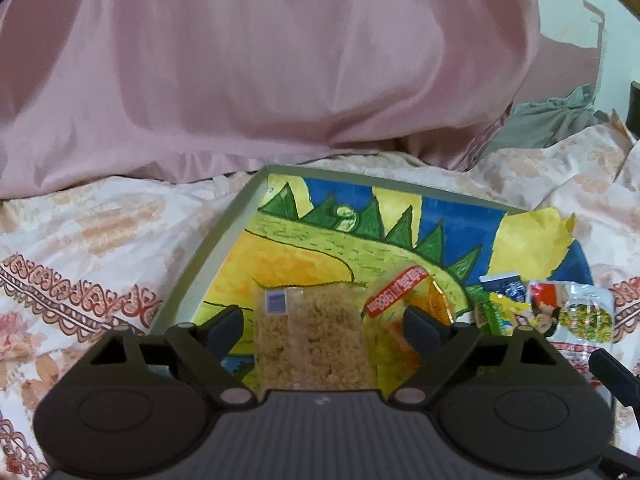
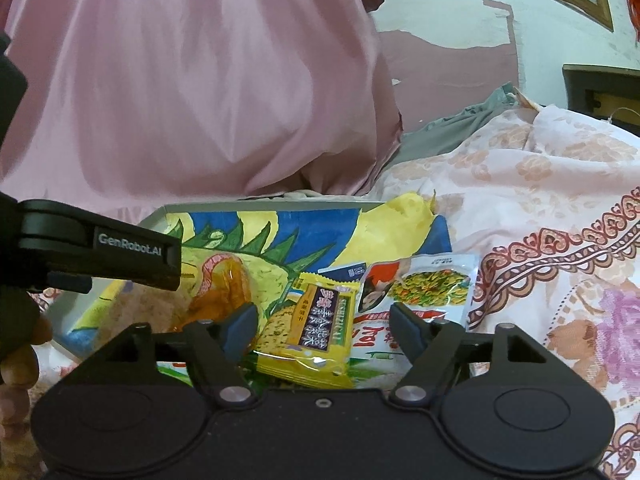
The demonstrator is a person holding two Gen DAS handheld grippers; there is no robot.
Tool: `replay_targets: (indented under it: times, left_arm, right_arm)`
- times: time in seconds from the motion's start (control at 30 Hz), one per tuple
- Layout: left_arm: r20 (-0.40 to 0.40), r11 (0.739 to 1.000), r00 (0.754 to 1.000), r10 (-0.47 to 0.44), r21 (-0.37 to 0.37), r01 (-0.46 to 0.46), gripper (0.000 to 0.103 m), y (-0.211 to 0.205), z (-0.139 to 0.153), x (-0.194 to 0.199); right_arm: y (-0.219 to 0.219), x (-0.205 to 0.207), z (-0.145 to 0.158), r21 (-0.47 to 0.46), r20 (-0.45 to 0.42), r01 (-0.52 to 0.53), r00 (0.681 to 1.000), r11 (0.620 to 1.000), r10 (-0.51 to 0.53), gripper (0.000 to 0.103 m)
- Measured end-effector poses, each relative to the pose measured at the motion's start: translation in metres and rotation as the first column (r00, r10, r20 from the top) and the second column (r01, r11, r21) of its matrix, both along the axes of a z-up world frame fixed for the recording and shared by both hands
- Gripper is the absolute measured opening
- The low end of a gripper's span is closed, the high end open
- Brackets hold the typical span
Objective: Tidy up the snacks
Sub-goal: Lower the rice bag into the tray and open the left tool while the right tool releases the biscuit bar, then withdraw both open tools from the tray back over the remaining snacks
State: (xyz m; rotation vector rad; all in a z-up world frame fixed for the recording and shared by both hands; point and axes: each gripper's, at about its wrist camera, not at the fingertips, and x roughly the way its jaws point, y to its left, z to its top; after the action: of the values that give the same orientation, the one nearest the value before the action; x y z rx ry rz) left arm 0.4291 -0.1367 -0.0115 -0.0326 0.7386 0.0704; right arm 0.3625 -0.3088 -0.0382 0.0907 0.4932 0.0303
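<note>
A shallow box [image 1: 224, 236] lined with a bright dinosaur drawing lies on the bed; it also shows in the right wrist view [image 2: 160, 214]. My left gripper [image 1: 324, 330] is open, its fingers on either side of a clear pack of brown crumbly snack [image 1: 312, 336] lying in the box. An orange snack bag with a red label [image 1: 404, 300] lies beside it. My right gripper [image 2: 324, 328] is open over a yellow snack packet [image 2: 316, 332]. A silver packet with a vegetable picture [image 2: 424, 284] lies at its right, also seen in the left wrist view [image 1: 580, 312].
A pink curtain [image 1: 260, 60] hangs behind the bed. The floral bedspread [image 2: 540, 200] surrounds the box. Grey cloth [image 1: 552, 120] is bunched at the back right. The left gripper's body [image 2: 100, 246] crosses the left of the right wrist view, with a hand [image 2: 20, 360] beneath it.
</note>
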Motion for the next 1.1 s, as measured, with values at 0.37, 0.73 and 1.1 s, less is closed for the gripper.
replay_targets:
  times: [0.37,0.73,1.1]
  left_arm:
    - [0.062,1.0,0.998,0.025,-0.01,-0.024,0.099,0.017,0.035,-0.038]
    - [0.097,0.999,0.995,0.028,-0.043,-0.024,0.102,0.046,0.061,-0.107]
    - [0.119,0.999,0.993,0.014,-0.033,-0.01,0.102,0.075,0.071,-0.185]
  right_arm:
    - [-0.005,-0.033,0.042,0.035,0.049,0.025,0.998,0.999,-0.026,0.094]
    - [0.006,-0.09,0.08,0.032,0.104,0.0,0.995,0.999,-0.003,0.102]
    - [0.022,-0.155,0.102,0.038,0.144,-0.006,0.99,0.999,0.0,0.102]
